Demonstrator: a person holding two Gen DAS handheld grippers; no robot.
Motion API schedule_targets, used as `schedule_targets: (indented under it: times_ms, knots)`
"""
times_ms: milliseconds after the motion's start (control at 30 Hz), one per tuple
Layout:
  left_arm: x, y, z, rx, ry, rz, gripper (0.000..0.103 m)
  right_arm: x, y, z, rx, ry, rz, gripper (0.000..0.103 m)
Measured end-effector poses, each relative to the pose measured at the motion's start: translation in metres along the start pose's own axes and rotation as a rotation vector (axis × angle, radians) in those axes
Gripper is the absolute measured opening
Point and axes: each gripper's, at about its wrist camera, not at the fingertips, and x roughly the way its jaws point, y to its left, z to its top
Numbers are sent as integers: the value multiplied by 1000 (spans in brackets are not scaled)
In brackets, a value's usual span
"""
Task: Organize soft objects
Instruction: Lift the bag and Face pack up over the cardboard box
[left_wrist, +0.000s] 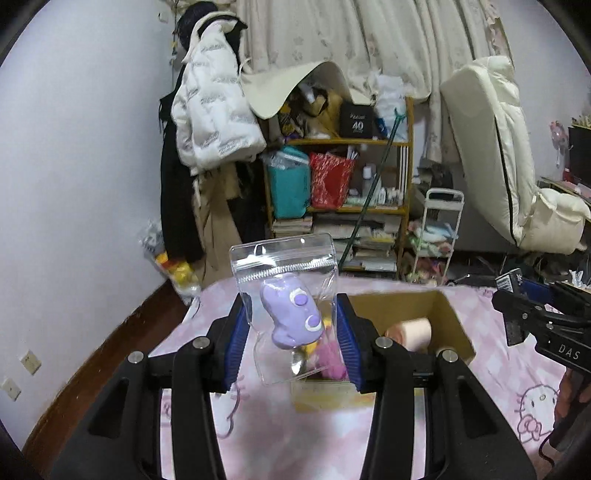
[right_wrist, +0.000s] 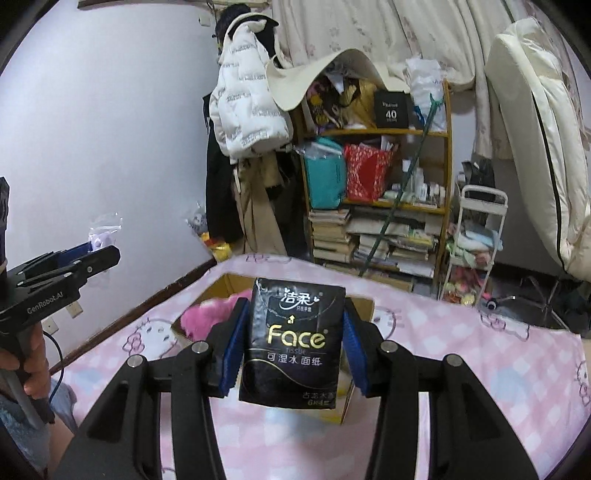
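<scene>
My left gripper (left_wrist: 291, 328) is shut on a clear zip bag (left_wrist: 284, 266) with a purple soft toy (left_wrist: 291, 314) inside, held above the near edge of an open cardboard box (left_wrist: 450, 314). The box holds a peach roll (left_wrist: 410, 330) and a pink plush (left_wrist: 328, 354). My right gripper (right_wrist: 293, 345) is shut on a black Face tissue pack (right_wrist: 293, 343), held above the same box (right_wrist: 364, 308), where the pink plush (right_wrist: 207, 317) shows. The left gripper (right_wrist: 86, 258) appears at the left of the right wrist view, and the right gripper's body (left_wrist: 546, 325) at the right of the left wrist view.
The box sits on a bed with a pink Hello Kitty sheet (right_wrist: 480, 354). Behind it stand a cluttered wooden shelf (right_wrist: 380, 166), a white cart (right_wrist: 476, 236), hanging coats (right_wrist: 247, 99) and a folded mattress (right_wrist: 535, 140). A purple wall (right_wrist: 110, 129) is on the left.
</scene>
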Motion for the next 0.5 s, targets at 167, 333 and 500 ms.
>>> schedule_targets:
  times_ms: [167, 333, 500]
  knots:
    - [15, -16, 21, 69, -44, -10, 44, 8, 0, 28, -39, -35, -14, 51]
    - [28, -34, 33, 133, -94, 5, 45, 11, 4, 47, -102, -72, -46, 51]
    - [43, -47, 31, 153, -94, -12, 45, 22, 2, 43, -91, -77, -41, 51]
